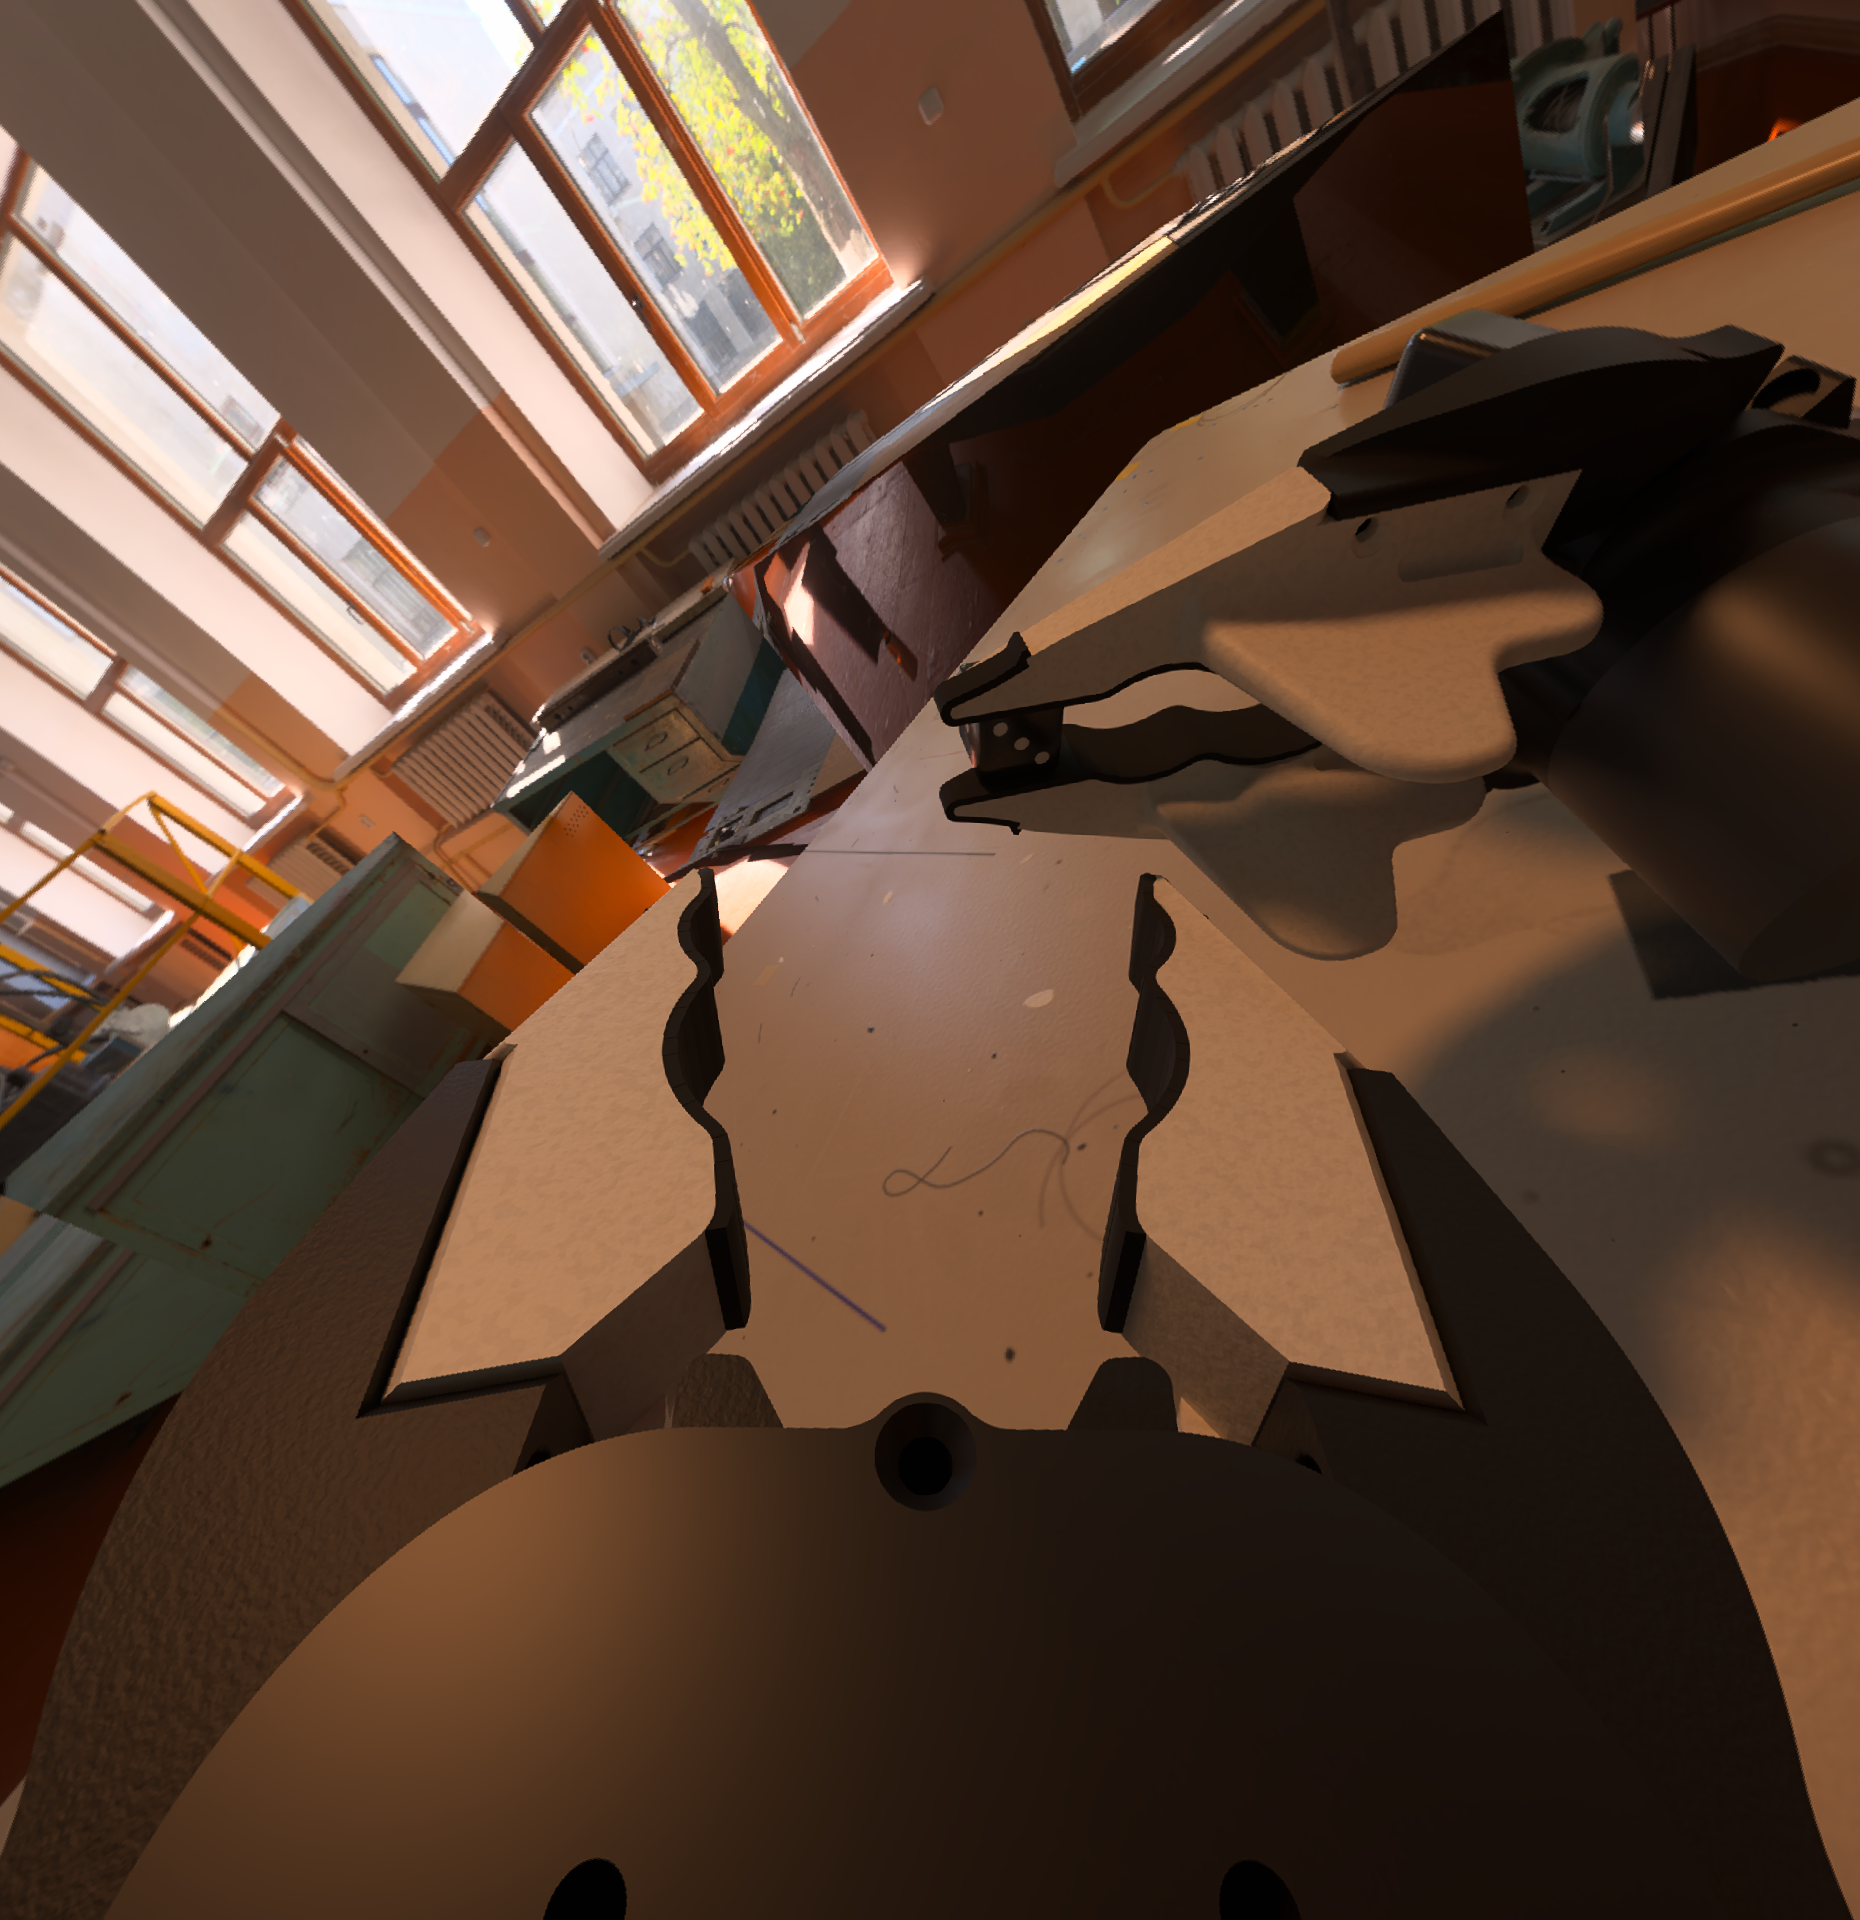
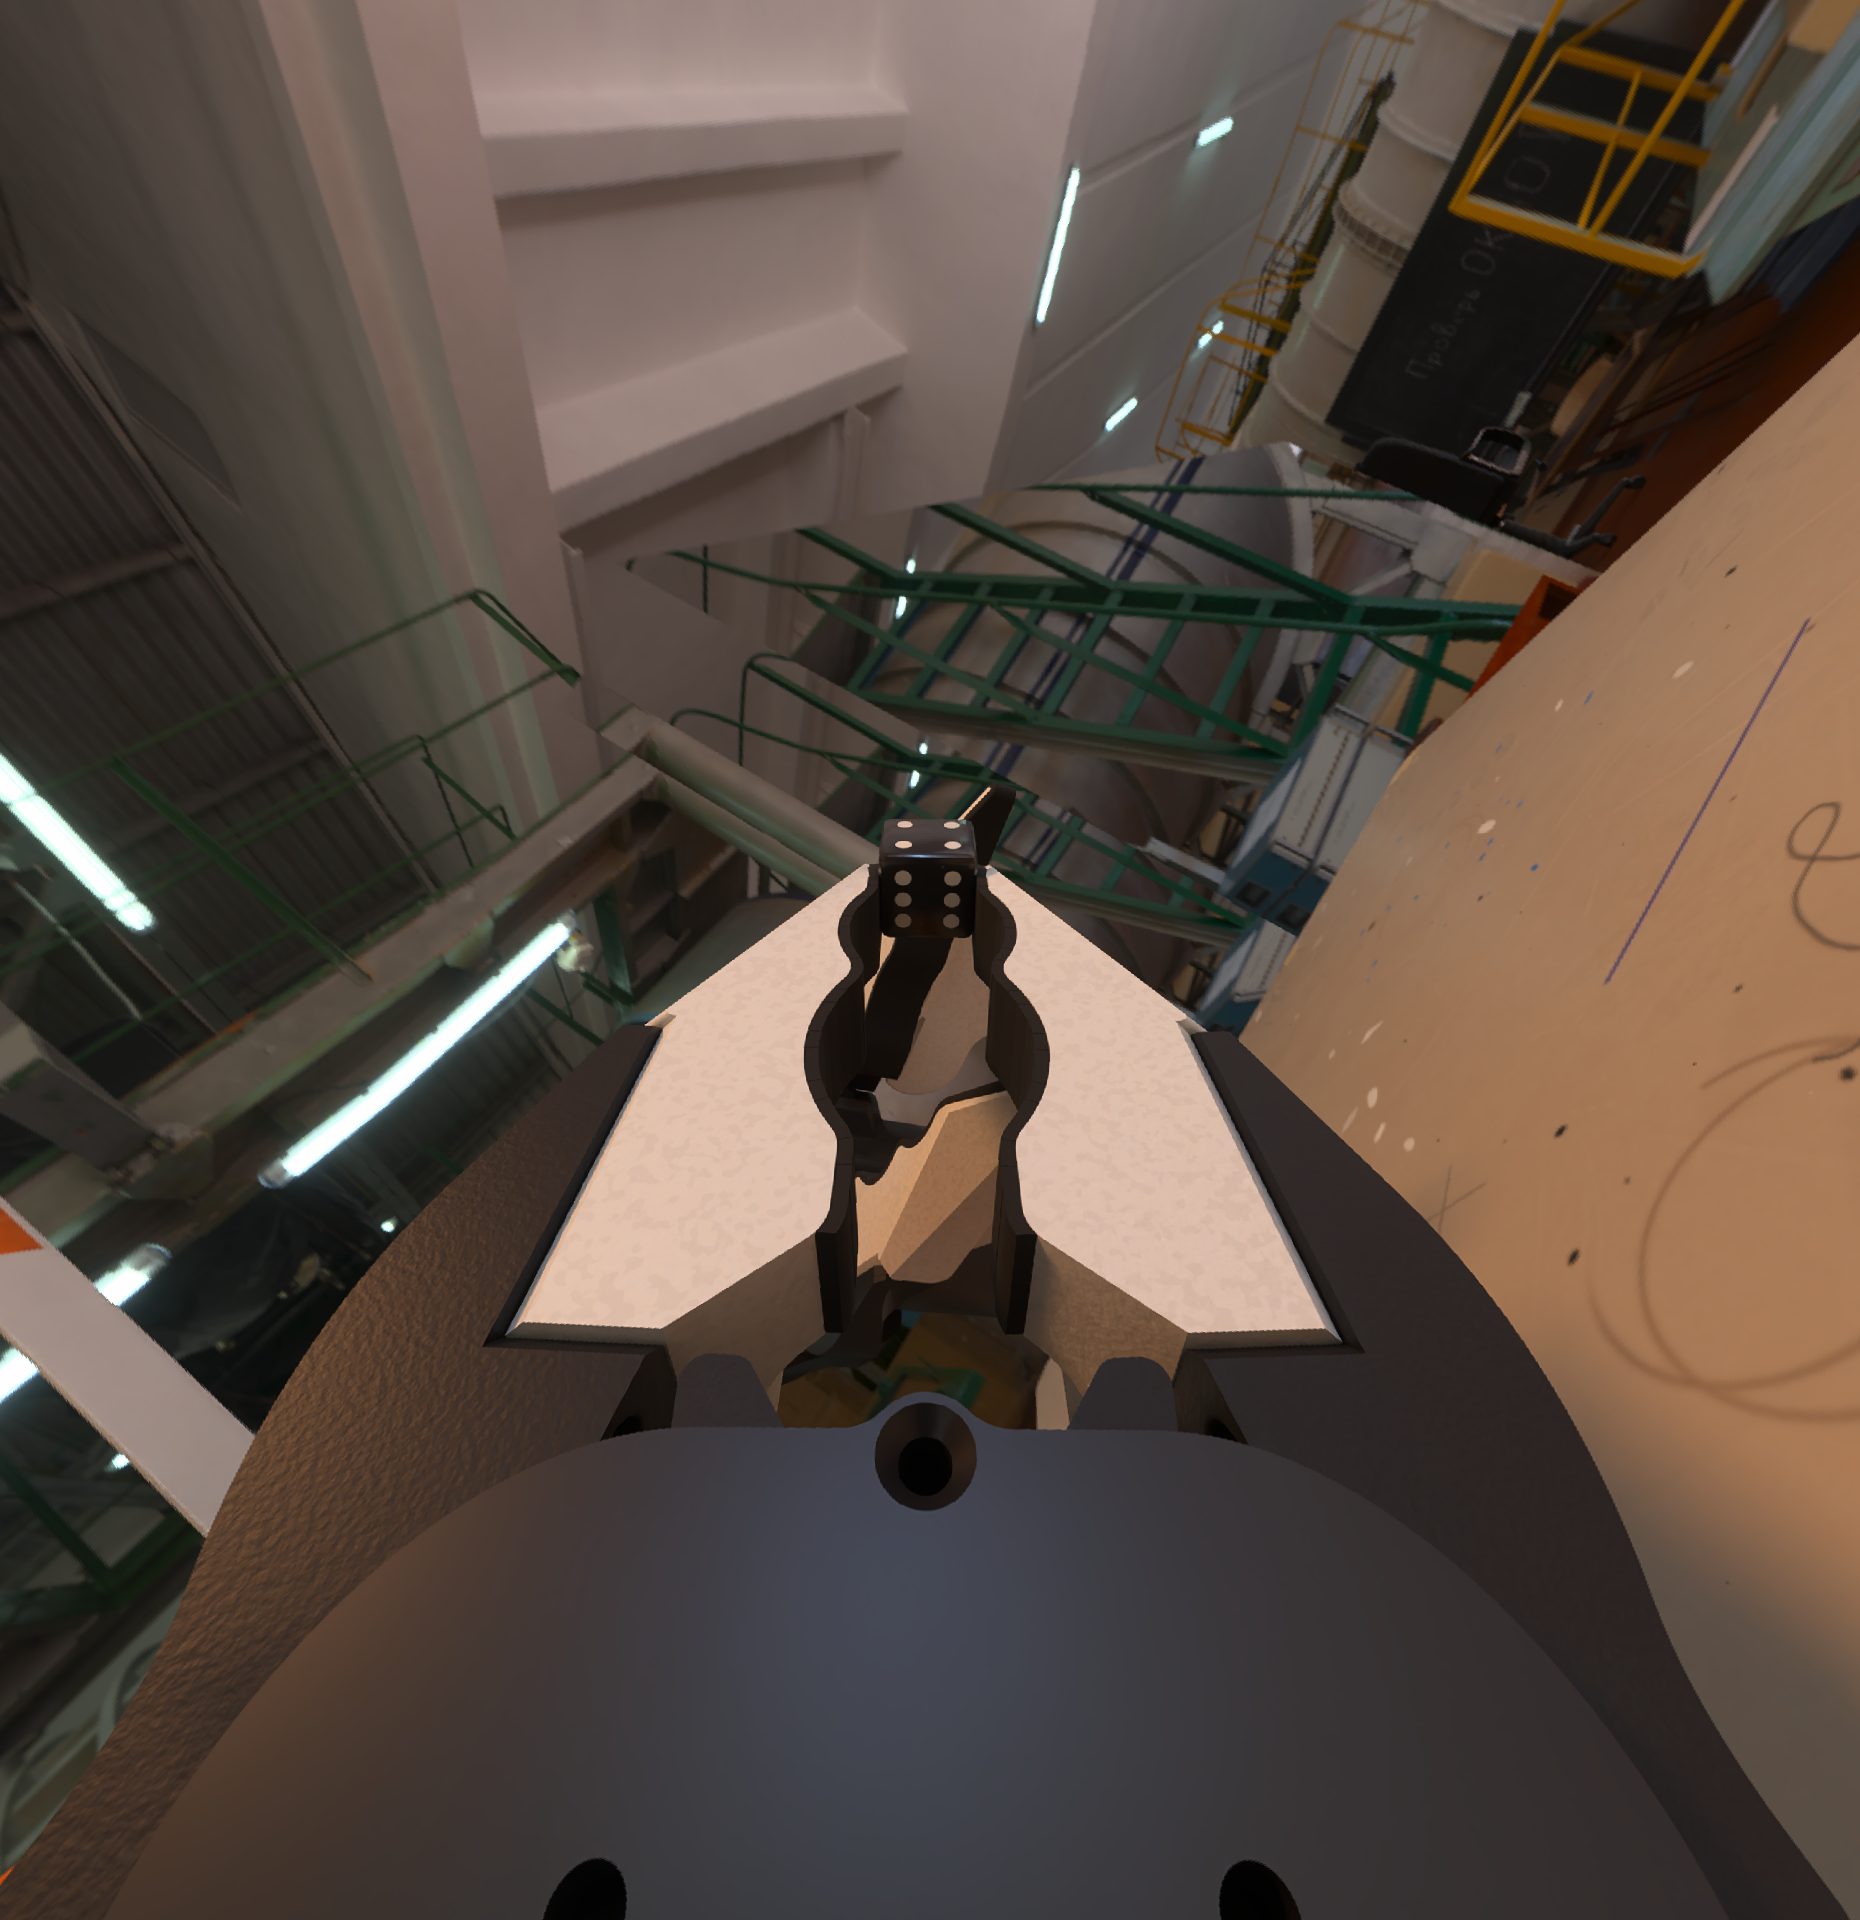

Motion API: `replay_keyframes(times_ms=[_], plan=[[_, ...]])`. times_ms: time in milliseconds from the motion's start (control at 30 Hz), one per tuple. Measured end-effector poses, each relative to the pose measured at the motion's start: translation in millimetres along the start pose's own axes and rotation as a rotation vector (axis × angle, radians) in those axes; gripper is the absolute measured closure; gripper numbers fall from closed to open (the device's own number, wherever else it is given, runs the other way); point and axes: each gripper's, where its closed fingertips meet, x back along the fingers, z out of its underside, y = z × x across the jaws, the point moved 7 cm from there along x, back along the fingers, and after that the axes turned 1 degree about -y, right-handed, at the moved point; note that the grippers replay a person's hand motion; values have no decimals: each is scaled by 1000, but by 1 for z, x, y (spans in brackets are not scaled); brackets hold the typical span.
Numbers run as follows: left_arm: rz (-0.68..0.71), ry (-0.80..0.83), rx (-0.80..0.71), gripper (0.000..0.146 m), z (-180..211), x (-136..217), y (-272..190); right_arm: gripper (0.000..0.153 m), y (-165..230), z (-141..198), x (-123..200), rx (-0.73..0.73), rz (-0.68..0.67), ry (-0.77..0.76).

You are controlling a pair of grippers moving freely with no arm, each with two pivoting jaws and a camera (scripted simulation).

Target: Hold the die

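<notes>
Right tongs around die

Two grippers are seen: the left gripper and the right gripper. Two fingers are counted on each. One die is counted, black with white pips; six pips are shown on the face turned toward the right wrist view, four on the face above it, and three on the face seen from the left wrist view. One desk is seen, pale and marked with one straight blue line and one dark scribble.
</notes>
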Motion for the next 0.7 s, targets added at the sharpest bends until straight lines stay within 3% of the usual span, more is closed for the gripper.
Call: replay_keyframes(times_ms=[700], plan=[[-87,44,16,68,0,54,23,136,17,23,-52,180,-141,207]])
